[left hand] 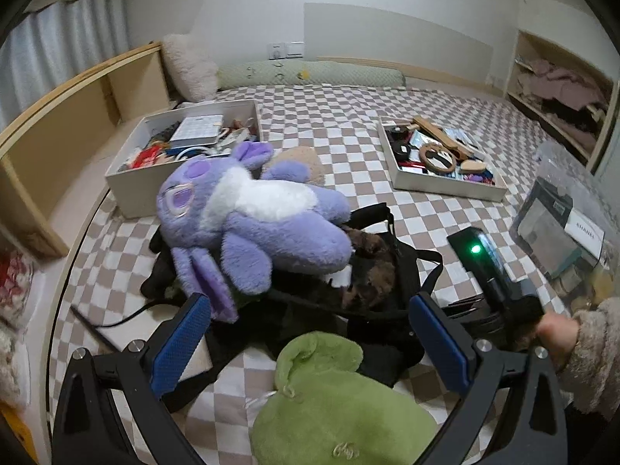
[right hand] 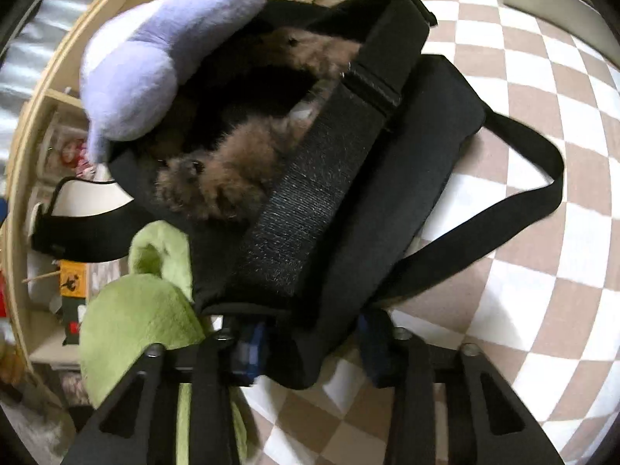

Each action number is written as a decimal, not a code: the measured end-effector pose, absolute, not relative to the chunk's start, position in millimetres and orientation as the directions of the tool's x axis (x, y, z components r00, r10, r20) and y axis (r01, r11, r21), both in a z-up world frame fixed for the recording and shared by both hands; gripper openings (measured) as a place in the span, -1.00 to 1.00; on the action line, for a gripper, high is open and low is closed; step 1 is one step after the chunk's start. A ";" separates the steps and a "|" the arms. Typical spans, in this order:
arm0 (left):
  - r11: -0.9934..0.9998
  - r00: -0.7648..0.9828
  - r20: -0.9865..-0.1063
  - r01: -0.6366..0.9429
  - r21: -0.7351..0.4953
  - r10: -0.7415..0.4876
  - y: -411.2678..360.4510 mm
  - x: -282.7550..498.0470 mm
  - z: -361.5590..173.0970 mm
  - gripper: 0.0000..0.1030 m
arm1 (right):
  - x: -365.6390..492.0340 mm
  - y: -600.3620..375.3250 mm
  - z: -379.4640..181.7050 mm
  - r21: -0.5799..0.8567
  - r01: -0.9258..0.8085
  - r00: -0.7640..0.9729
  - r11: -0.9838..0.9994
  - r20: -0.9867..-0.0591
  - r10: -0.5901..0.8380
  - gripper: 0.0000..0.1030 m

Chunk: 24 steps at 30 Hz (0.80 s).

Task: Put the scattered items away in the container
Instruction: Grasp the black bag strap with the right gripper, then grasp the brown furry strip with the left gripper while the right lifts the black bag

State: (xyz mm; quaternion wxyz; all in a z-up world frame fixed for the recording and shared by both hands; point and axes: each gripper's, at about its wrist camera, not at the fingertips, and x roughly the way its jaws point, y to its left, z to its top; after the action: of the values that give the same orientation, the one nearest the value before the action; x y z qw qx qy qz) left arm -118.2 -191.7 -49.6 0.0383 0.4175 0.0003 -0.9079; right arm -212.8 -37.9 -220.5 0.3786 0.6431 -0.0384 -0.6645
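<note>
My right gripper (right hand: pixel 310 352) has its jaws drawn narrow around the near edge of the black bag (right hand: pixel 348 178). The fabric lies between the blue pads, and I judge they pinch it, though the picture is blurred there. My left gripper (left hand: pixel 310 333) stands wide with nothing between its pads, and it hovers over the pile of toys.

The bag is soft cloth – it will fold and sag if I lift it by one edge, so I think the stiffer rim of its mouth, or the strap (right hand: pixel 503 201), is the better place to hold. Inside the open mouth a brown furry toy (right hand: pixel 217 178) already lies. The purple plush (left hand: pixel 255 217) rests across the bag's opening, half over the rim, and the green plush (left hand: pixel 333 399) lies on the checked bedcover (left hand: pixel 426 209) just beside the bag, close below my left pads.

Both plush toys look light and squashy, not fragile. The pads can sink into them, so I would grip the thick body – a thin ear or limb may slip out or only stretch. The green one seems the nearest thing for my left gripper.
</note>
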 end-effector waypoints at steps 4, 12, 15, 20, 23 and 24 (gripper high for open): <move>-0.997 -0.616 -0.785 0.004 0.074 -0.061 -170.7 -137.0 -61.5 0.58 | -207.7 -21.6 -207.7 0.553 0.466 0.112 -0.691 -0.811 -0.574 -0.54; -0.958 -0.554 -0.826 -0.166 0.233 -0.105 -122.5 -168.5 -99.0 0.44 | -213.4 23.5 -197.6 0.562 0.444 0.090 -0.698 -0.803 -0.590 -0.59; -0.926 -0.493 -0.859 -0.241 0.291 -0.141 -102.9 -181.5 -123.3 0.39 | -212.2 50.3 -196.5 0.560 0.414 0.077 -0.717 -0.807 -0.586 -0.59; -0.823 -0.450 -0.838 -0.317 0.472 -0.307 -78.1 -194.3 -159.6 0.02 | -209.3 78.6 -196.5 0.558 0.377 0.065 -0.739 -0.812 -0.580 -0.59; -0.778 -0.397 -0.829 -0.336 0.531 -0.395 -77.7 -202.9 -182.3 -0.10 | -210.7 88.5 -199.1 0.561 0.366 0.063 -0.743 -0.811 -0.581 -0.59; -0.777 -0.381 -0.831 -0.336 0.532 -0.405 -79.9 -205.7 -187.7 -0.10 | -210.2 90.0 -199.5 0.561 0.364 0.062 -0.743 -0.811 -0.582 -0.59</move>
State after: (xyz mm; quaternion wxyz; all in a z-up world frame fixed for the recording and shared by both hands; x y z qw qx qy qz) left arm -205.7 -79.9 -187.7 0.0226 0.5557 -0.3331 -0.7614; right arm -210.2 90.0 -199.5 0.3482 0.6402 -0.0851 -0.6794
